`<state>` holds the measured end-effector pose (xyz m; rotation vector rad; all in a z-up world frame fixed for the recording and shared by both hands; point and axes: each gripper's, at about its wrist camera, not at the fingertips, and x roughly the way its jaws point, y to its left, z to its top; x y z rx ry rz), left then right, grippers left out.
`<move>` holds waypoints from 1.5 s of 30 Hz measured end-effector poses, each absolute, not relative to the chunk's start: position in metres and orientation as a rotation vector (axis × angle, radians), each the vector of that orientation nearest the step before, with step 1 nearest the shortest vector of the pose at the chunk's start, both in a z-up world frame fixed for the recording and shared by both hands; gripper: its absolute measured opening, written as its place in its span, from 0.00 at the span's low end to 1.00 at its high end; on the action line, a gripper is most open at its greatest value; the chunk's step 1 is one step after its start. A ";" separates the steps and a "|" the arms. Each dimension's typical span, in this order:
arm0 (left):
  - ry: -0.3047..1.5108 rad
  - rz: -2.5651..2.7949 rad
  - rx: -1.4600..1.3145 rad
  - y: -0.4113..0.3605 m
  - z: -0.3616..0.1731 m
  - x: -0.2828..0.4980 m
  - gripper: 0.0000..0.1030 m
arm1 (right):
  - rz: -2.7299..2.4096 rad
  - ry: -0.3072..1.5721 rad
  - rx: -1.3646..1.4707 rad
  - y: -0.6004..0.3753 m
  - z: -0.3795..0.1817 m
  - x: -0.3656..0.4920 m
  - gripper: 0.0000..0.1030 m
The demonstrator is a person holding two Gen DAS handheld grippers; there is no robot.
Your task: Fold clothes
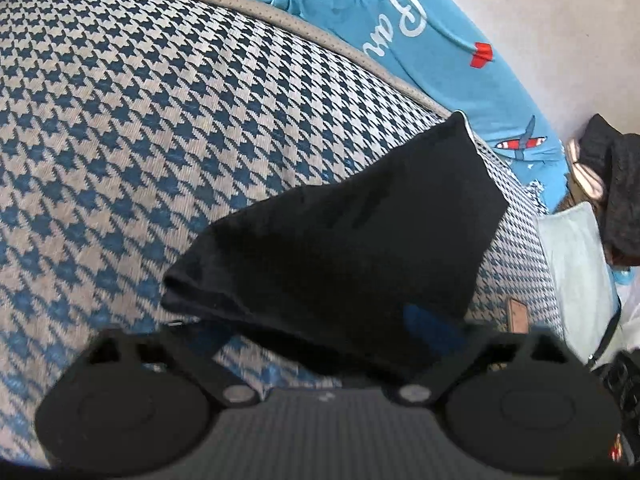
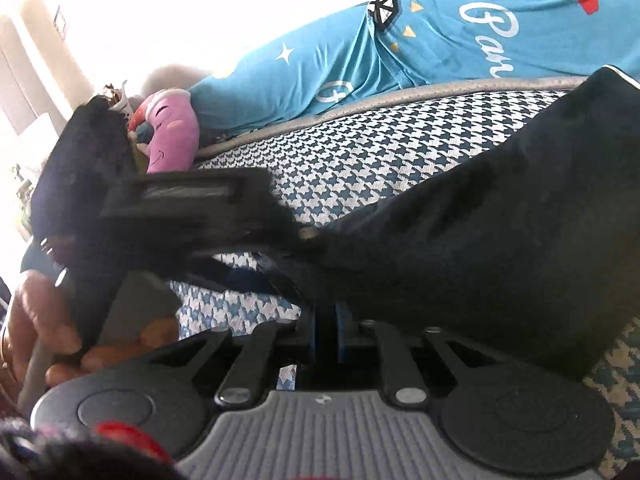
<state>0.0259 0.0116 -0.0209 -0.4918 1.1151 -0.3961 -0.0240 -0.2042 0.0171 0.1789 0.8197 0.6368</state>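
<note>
Black garment [image 1: 344, 236] — folded, bunched — lifted slightly off houndstooth cushion [image 1: 140, 120].

Daylight is bright and soft. In the right wrist view the wall [image 2: 120, 12] beyond the gripper is blown out to white glare. The black cloth [image 1: 340, 232] shows almost no detail in either view, only dark mass. Motion blur smears the other gripper [image 2: 192, 200] ahead and the hand [image 2: 40, 320] at the left. Fisheye bending curves the checked cushion [image 1: 160, 120], and black vignette fills the corners.
</note>
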 end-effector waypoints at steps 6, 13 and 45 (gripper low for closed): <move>1.121 -0.365 -0.425 0.000 -0.026 0.031 0.34 | 0.628 0.802 0.037 -0.195 0.013 -0.037 0.13; 1.122 -0.355 -0.376 -0.004 -0.023 0.033 0.28 | 0.643 0.761 -0.117 -0.184 0.010 -0.053 0.43; 0.997 -0.258 -0.207 -0.005 -0.006 0.043 0.11 | 0.659 0.672 -0.197 -0.144 0.005 -0.061 0.09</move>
